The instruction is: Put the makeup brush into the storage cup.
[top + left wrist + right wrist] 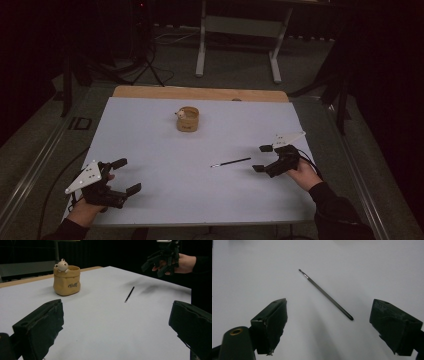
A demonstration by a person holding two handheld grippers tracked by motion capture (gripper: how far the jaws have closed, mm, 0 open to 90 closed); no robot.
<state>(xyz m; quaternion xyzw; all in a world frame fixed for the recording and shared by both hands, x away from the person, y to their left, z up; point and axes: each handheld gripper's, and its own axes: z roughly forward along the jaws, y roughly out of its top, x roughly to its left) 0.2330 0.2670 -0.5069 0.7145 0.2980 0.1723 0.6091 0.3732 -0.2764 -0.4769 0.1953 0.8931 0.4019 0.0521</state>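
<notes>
High view shows one thin brush and one small pot on the white sheet, with my two claws over its near corners. My right claw is spread wide and empty, the brush lying flat just beyond its tips toward the middle, nothing between. My left claw is wide apart too, well away; the pot stands near the far edge.
</notes>
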